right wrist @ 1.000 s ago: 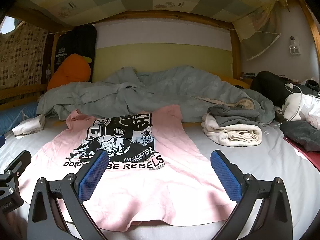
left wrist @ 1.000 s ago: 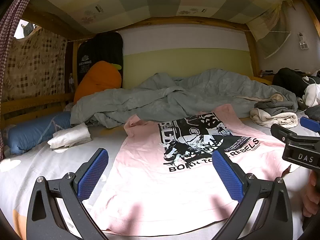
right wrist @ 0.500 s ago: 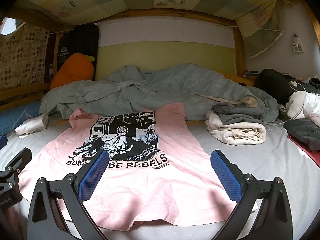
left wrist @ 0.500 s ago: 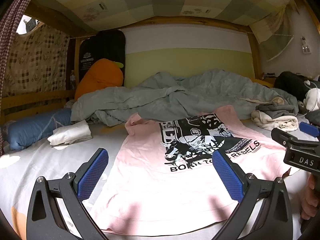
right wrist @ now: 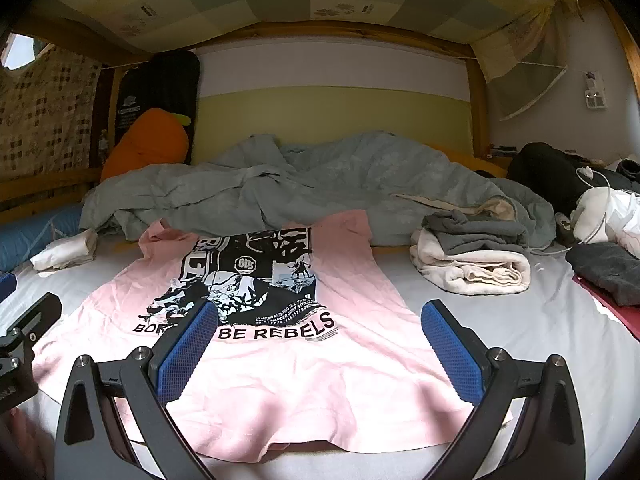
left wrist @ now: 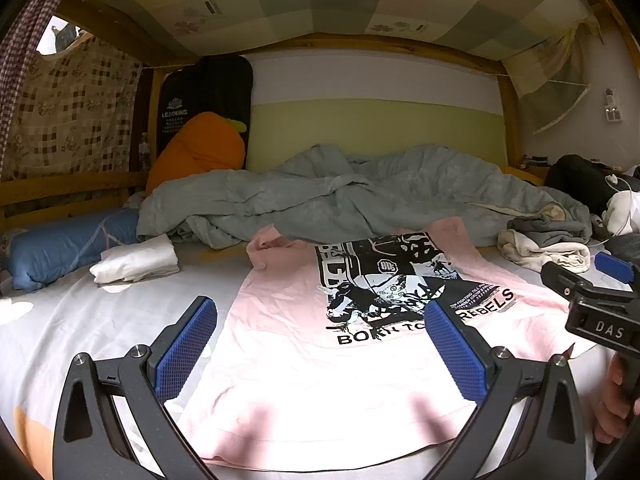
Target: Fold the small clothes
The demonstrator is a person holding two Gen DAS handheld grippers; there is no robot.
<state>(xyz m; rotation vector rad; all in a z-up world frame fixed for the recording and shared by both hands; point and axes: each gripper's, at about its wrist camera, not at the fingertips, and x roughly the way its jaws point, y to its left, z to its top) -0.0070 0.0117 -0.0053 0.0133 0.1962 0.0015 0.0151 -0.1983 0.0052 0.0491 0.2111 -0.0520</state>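
Your right gripper [right wrist: 318, 344] hangs with its blue pads [right wrist: 450, 350] spread wide above the near hem of the pink T-shirt [right wrist: 280, 364], gripping nothing. The shirt lies flat, print side up, on the pale sheet [right wrist: 520, 340], its collar end tucked under the grey quilt [right wrist: 320, 184] at 12 o'clock. At 2 o'clock you have a stack of folded clothes [right wrist: 472, 256], grey on cream, well apart from the shirt. At 9 o'clock the edge of your left gripper [right wrist: 24, 344] shows just beside the shirt's side. An orange cushion [right wrist: 148, 140] sits at 11 o'clock.
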